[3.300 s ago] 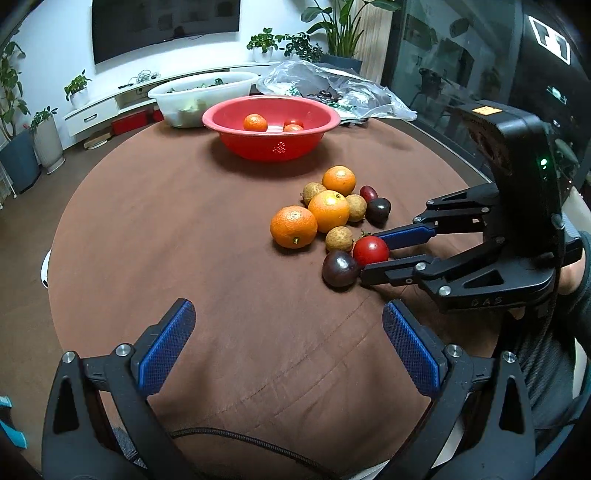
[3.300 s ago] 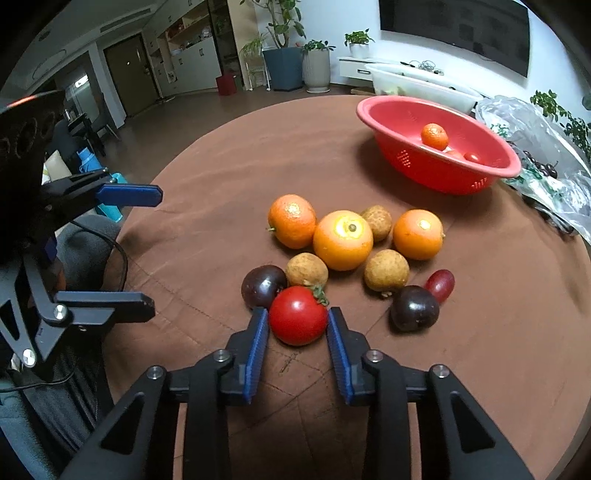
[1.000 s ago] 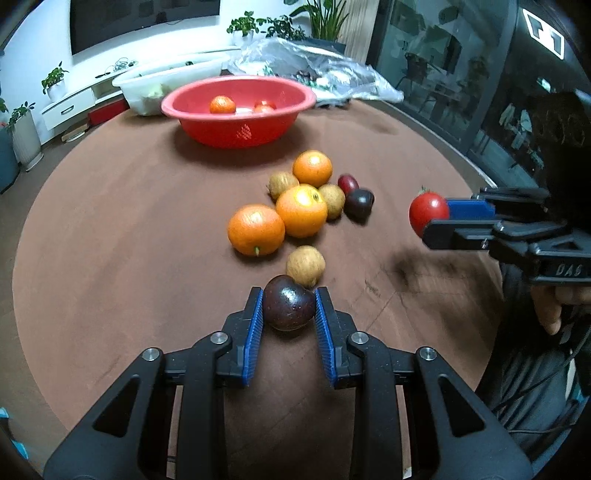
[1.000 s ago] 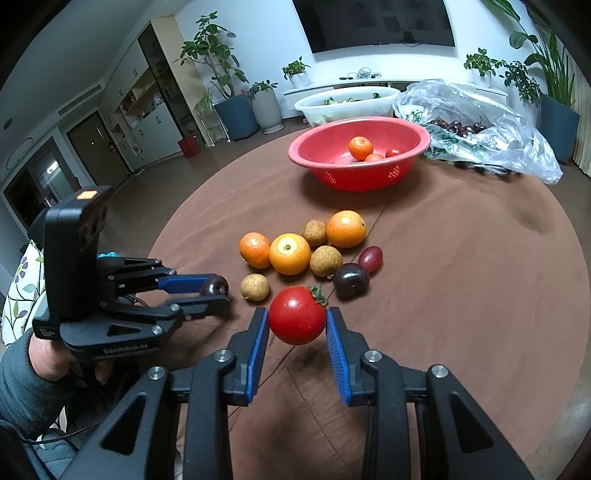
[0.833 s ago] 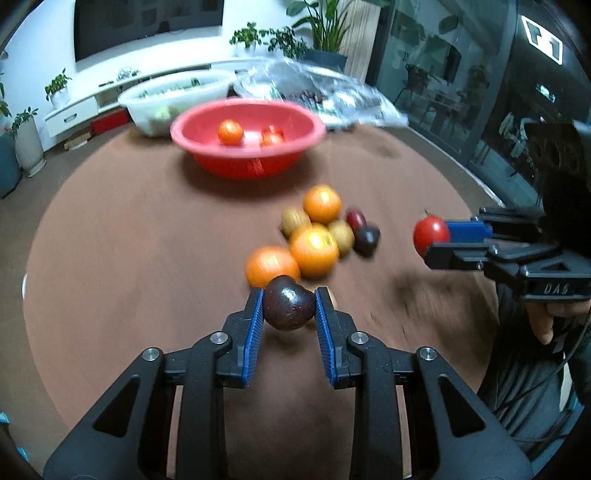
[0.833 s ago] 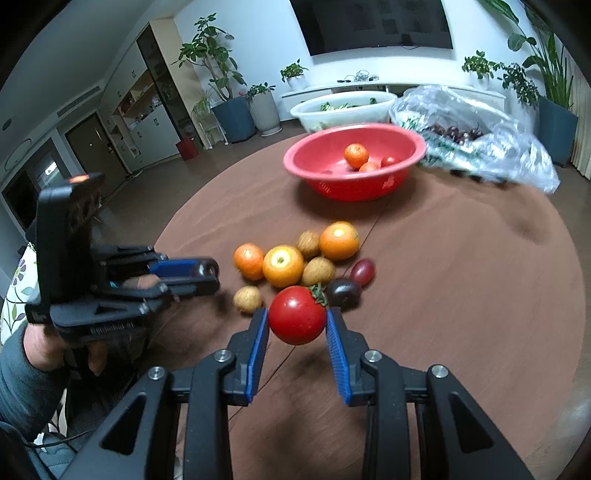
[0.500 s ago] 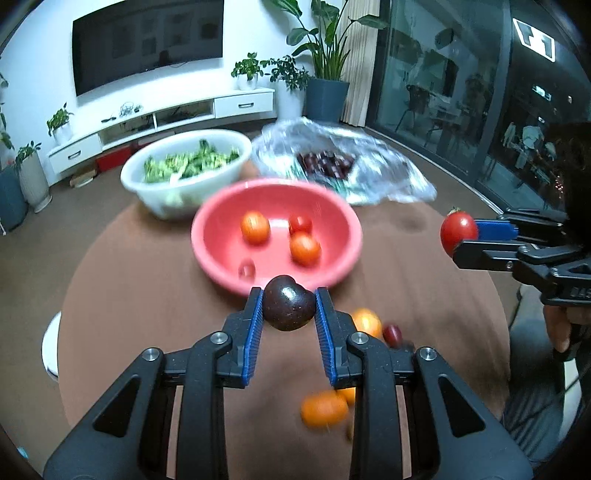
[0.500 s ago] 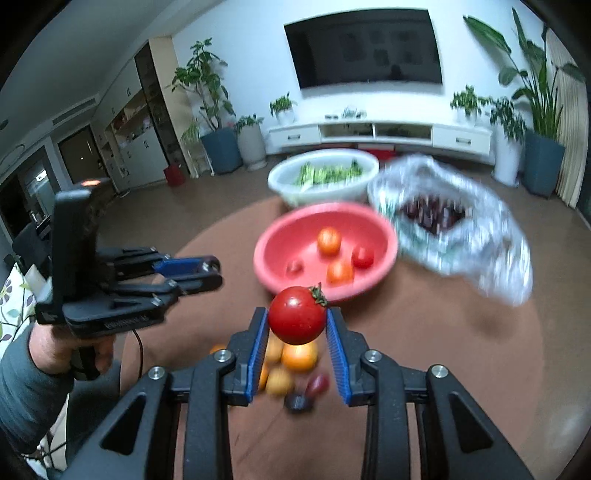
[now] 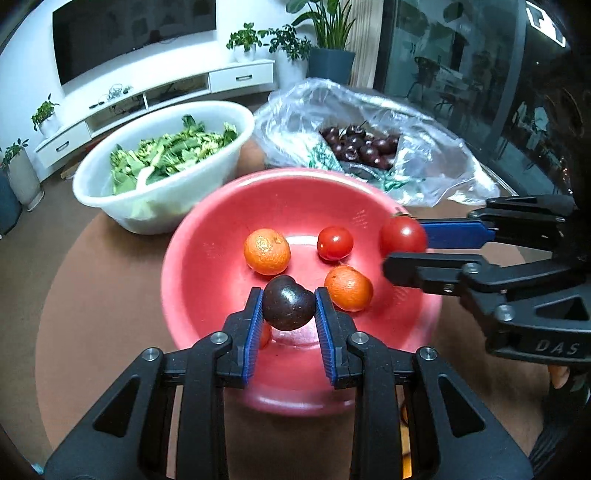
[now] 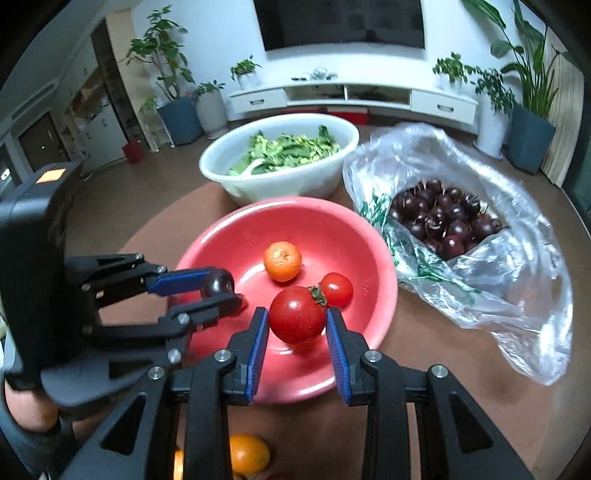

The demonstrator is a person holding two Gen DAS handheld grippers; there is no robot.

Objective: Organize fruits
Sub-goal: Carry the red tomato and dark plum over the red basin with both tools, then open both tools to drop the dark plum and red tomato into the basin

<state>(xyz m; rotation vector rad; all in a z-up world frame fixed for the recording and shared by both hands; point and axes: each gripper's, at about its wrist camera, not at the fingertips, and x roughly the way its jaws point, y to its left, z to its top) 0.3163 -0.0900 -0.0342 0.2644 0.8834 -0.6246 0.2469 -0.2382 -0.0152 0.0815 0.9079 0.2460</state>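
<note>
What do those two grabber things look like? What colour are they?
Both grabbers are black. The left gripper and right gripper each have two fingers lined with ribbed blue pads and silver screws. The right one has "DAS" on its side. The left one carries a black box with an orange patch. A bare hand in a grey sleeve holds it.

Bright even indoor light, strong fisheye bending, dark corners, slight blur

Behind your brown desk [image 9: 92,295] you face a white wall with a dark television [image 10: 340,22], a long white cabinet [image 10: 351,98], potted plants [image 10: 166,74] and glass panels [image 9: 461,74].
</note>
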